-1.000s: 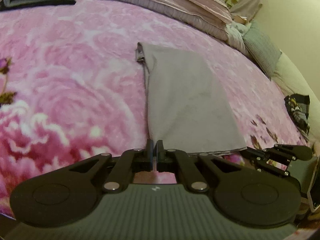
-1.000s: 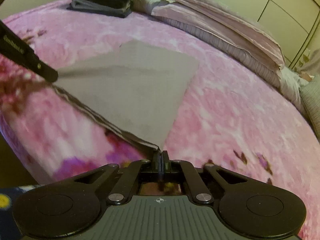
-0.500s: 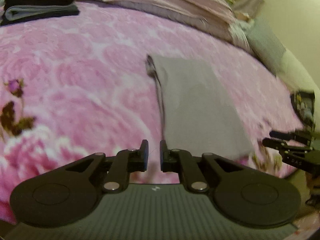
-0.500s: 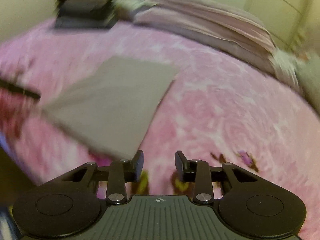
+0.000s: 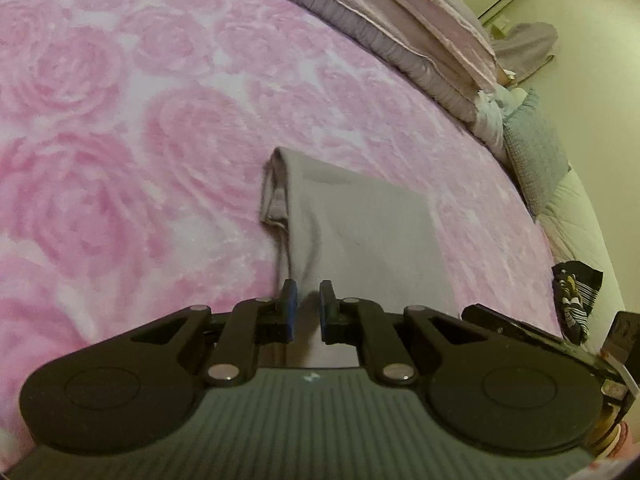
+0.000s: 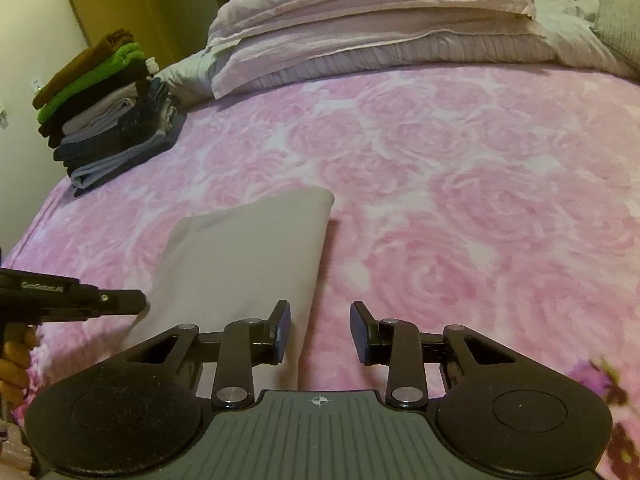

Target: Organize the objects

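A folded grey cloth (image 6: 248, 256) lies flat on the pink rose-patterned fleece bedspread (image 6: 460, 184), near the bed's front edge. The left gripper (image 5: 306, 306) stands over the cloth's near end with its jaws a narrow gap apart; they have just been opening, and the cloth lies beneath the gap rather than pinched, though the near hem is hidden behind the gripper body. The right gripper (image 6: 320, 330) has its jaws wider apart, also just opened, empty, with the cloth's near right corner below its left finger. A stack of folded clothes in brown, green, black and blue (image 6: 108, 116) sits at the bed's far left corner, beside pale lilac pillows (image 6: 372, 28). A hand (image 6: 14, 364) is cut off at the frame's left edge.
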The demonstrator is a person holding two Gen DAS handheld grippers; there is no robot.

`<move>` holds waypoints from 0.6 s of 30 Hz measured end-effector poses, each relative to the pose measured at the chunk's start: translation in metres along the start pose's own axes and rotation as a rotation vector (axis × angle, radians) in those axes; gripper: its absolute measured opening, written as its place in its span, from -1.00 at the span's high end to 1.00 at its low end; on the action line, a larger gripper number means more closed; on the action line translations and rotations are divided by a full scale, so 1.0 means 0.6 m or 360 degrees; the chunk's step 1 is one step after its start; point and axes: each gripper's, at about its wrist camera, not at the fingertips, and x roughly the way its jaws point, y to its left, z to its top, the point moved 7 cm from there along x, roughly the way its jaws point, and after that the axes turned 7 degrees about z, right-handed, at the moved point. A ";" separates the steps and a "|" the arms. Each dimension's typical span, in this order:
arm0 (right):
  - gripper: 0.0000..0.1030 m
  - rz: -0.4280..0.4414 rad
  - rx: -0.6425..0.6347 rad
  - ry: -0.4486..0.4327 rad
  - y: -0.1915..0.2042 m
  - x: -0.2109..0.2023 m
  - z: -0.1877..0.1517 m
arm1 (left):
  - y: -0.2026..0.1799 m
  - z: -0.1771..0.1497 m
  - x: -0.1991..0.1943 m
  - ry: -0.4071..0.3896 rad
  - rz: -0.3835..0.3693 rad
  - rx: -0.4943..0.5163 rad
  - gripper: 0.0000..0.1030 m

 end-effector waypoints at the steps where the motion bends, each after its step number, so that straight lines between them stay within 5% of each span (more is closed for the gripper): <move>1: 0.41 0.0008 0.0008 0.0003 -0.002 0.005 -0.001 | 0.002 0.002 0.005 0.0007 -0.0001 -0.0009 0.87; 10: 0.41 0.0033 0.0057 0.0027 -0.020 0.038 0.002 | 0.009 0.019 0.025 -0.0011 -0.0017 -0.0078 0.87; 18: 0.41 0.0017 0.0032 0.0041 -0.020 0.047 0.002 | -0.001 0.024 0.013 -0.0106 0.0043 0.0067 0.90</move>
